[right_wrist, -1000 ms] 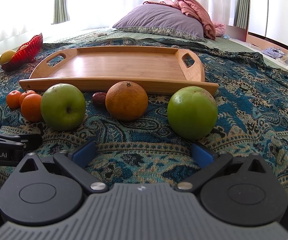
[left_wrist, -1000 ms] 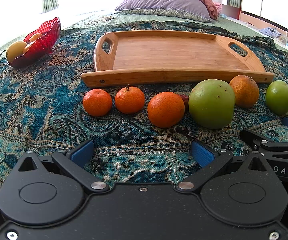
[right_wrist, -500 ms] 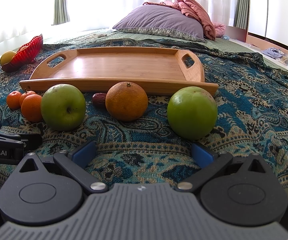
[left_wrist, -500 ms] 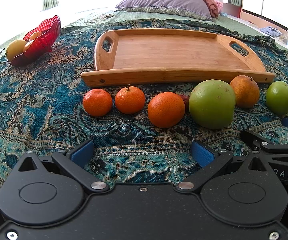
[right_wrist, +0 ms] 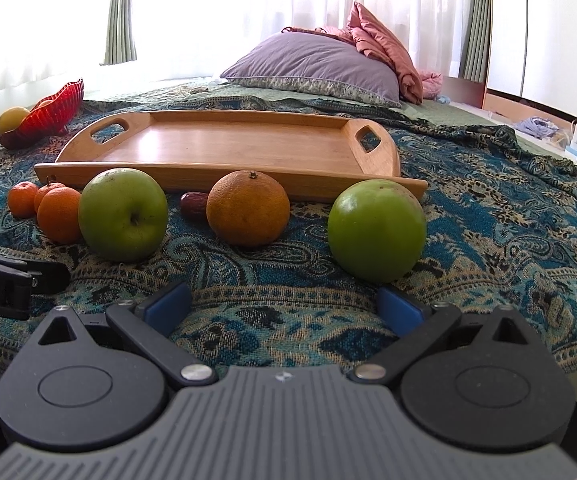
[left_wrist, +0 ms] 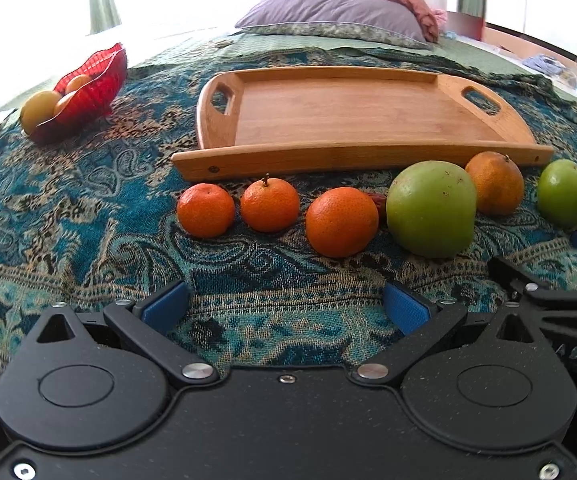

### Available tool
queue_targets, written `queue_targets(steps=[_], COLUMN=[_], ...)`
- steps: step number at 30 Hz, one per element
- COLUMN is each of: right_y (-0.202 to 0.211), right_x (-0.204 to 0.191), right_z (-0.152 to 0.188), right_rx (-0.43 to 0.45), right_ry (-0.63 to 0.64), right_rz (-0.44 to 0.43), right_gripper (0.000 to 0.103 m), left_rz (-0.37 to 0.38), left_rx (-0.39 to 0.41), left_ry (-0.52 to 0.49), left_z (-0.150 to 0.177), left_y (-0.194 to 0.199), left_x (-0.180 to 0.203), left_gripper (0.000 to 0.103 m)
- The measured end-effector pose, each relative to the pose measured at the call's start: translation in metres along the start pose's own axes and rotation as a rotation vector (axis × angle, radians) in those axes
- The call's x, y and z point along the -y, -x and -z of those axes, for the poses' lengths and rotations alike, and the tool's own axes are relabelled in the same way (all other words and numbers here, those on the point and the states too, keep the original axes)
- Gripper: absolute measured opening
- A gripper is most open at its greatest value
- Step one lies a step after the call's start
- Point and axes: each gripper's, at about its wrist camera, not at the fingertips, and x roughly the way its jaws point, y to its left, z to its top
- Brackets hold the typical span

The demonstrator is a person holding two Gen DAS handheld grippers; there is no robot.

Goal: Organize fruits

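Fruits (left_wrist: 340, 221) | on paisley bedspread (left_wrist: 88, 216) | wooden tray (left_wrist: 352, 116) behind

Sunlit sheer curtains (right_wrist: 248, 12), purple pillow (right_wrist: 312, 64), paisley bedspread (right_wrist: 508, 216)

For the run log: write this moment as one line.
left gripper: open | right gripper: open | wooden tray: holds nothing | fruits: on bedspread

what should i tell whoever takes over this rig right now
Left gripper: open, holding nothing. Right gripper: open, holding nothing.
Wooden tray holds no fruit. In a row in front of it on the blanket: three small oranges, large green apple, dull orange, small red fruit, second green apple.
Done: nothing moved. Left: all the fruit.
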Motion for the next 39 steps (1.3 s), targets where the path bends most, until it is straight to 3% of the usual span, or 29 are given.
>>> queue_targets(steps=[4,9,14,22,33,39], right_y=[-0.002,0.006,0.019,0.017,-0.004,-0.013], right_x=[-0.002,0.007,0.013,0.033,0.037,0.036], right_z=[-0.002,-0.004,-0.008,-0.016,-0.014,-0.011], right_rx=[0.005,0.028,0.106,0.149,0.115,0.102], right_ry=[-0.005,-0.032,-0.023,-0.084,-0.078,-0.066], right_rz=[0.009,-0.011,0.048,0.099,0.112,0.118], right_gripper=[0.103,0.101,0.092,0.07,0.069,0.069], left_rz=[0.008,0.023,0.063,0.102,0.114,0.129], left_rx=[0.028,0.099,0.163,0.239,0.244,0.259], left_ry=[-0.029,-0.083,-0.033,0.048,0.093,0.086], left_z=[-0.001,0.0,-0.003,-0.014,-0.007,0.0], left_y=[0.006,0.019,0.027,0.028,0.021,0.024], left_x=[0.007,0.015,0.014,0.007,0.003,0.001], left_gripper=[0.093,0.065,0.052,0.043,0.027,0.027])
